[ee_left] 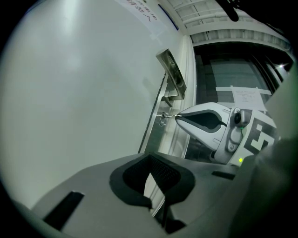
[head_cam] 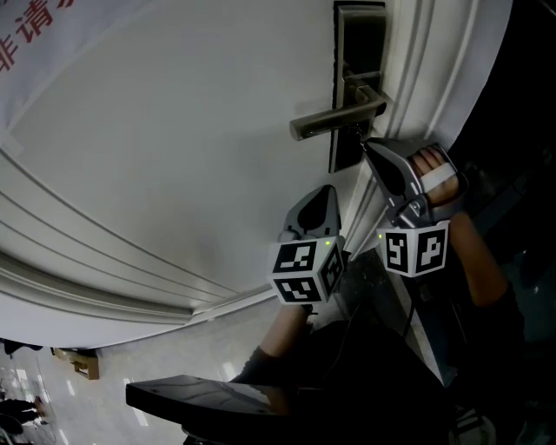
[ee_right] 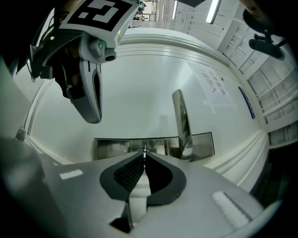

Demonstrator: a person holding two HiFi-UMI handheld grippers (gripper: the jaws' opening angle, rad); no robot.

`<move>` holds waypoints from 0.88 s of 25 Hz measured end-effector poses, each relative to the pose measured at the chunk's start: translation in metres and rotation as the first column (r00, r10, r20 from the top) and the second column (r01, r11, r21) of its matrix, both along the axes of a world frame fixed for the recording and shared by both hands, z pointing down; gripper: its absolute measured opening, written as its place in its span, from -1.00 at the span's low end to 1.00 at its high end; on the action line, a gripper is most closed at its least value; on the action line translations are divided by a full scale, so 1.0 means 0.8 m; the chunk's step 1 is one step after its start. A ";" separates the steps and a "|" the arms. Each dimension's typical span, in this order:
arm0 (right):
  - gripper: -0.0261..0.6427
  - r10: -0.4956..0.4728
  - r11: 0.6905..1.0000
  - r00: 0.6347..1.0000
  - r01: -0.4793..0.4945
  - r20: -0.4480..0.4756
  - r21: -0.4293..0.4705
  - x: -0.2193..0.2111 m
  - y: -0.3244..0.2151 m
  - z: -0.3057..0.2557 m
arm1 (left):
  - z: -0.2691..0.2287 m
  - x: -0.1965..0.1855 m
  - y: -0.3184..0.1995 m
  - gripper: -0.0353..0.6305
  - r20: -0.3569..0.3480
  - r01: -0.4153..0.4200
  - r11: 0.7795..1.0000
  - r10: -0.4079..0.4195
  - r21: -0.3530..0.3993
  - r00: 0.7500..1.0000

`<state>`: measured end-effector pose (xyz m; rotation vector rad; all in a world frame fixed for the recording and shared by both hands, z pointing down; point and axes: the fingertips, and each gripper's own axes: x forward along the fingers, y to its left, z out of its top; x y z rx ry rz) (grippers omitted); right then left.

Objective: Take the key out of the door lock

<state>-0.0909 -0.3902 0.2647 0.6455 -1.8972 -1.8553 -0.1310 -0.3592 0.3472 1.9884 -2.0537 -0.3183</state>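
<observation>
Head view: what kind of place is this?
Probably indoors in an office or public building, though I can't be sure. A big white door has a metal lever handle and lock plate, a sign with red lettering is on it, and a shiny floor shows below.

A glossy pale floor (head_cam: 35, 408) lies below white moulded panelling (head_cam: 87, 269), strip light (ee_right: 213, 9) overhead.

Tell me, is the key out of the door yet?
Not yet. Done: the right gripper is at the lock, jaws shut on the small metal key. In hand: that pinch, with the key in the silver lock plate by the lever handle. To do: pull it out. The left gripper waits, shut and empty.
</observation>
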 end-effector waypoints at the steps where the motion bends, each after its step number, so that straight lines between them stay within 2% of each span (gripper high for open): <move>1: -0.89 0.001 1.000 1.000 -0.001 0.000 -0.001 0.000 0.000 0.000 | 0.000 0.000 0.001 -0.89 0.001 0.001 1.000 -0.001 0.000 1.000; 22: -0.89 0.002 1.000 1.000 -0.002 -0.006 -0.007 0.002 0.004 0.001 | 0.001 -0.005 0.002 -0.89 -0.013 0.001 1.000 -0.001 -0.011 1.000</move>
